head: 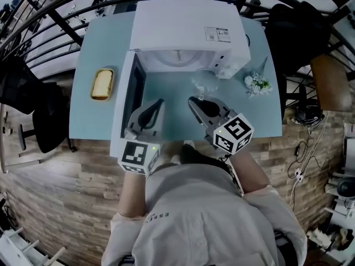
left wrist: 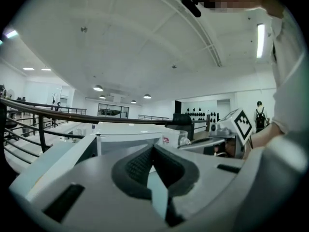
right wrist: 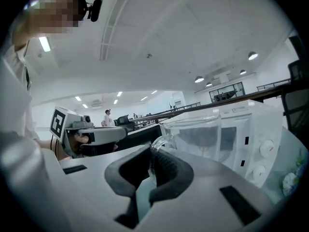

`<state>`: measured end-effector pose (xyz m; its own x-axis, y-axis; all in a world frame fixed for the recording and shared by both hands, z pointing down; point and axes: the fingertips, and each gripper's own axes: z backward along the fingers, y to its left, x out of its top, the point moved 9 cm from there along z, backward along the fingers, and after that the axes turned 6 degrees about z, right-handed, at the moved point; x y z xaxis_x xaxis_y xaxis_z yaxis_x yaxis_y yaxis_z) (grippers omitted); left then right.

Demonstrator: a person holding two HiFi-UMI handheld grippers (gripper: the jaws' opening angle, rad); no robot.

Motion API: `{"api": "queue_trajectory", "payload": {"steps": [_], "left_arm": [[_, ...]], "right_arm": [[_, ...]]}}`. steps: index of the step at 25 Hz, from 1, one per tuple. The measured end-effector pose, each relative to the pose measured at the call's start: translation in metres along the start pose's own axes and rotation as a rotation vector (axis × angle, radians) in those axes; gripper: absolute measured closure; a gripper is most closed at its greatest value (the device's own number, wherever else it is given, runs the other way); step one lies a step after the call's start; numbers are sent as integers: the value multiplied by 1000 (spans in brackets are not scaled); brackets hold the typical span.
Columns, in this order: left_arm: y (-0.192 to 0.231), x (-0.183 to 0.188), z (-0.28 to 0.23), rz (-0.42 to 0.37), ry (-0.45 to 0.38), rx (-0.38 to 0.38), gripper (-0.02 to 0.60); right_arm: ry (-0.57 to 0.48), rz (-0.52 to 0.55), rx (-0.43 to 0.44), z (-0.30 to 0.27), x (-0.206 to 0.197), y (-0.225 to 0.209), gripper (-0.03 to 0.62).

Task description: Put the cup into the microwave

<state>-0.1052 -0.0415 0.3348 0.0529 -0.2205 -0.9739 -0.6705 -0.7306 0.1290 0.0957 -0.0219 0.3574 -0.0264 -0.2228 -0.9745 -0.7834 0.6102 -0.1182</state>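
Note:
A clear glass cup point(head: 204, 81) stands low over the blue table point(head: 100, 43), just in front of the white microwave's point(head: 183, 24) open cavity. The microwave door point(head: 130, 101) hangs open to the left. My right gripper point(head: 194, 100) is shut on the cup's handle, and the right gripper view shows the handle's loop running into the closed pads point(right wrist: 161, 164) with the cup point(right wrist: 198, 134) just beyond. My left gripper point(head: 160, 102) hovers beside the door's inner face, shut with nothing in it. Its pads point(left wrist: 140, 164) meet at the tip.
A yellow block in a small dish point(head: 102, 83) lies on the table left of the door. A bunch of white flowers point(head: 257, 83) lies right of the microwave. Black railings curve behind the table, and a dark chair point(head: 294, 32) stands at the right.

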Motion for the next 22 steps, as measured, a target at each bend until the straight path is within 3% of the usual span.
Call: {"api": "queue_trajectory", "payload": {"steps": [9,13,22], "left_arm": [[27,-11,-46,59,-11,82,580],[34,-18,-60,45,-16,99,580],[50,-31,-80,79,-33,136,580]], "right_arm": [[36,-15,169,-62,-27,-65,572],[37,-25,231,-91,-38,-84,572],[63,-24,283,-143,-61,-118,572]]}}
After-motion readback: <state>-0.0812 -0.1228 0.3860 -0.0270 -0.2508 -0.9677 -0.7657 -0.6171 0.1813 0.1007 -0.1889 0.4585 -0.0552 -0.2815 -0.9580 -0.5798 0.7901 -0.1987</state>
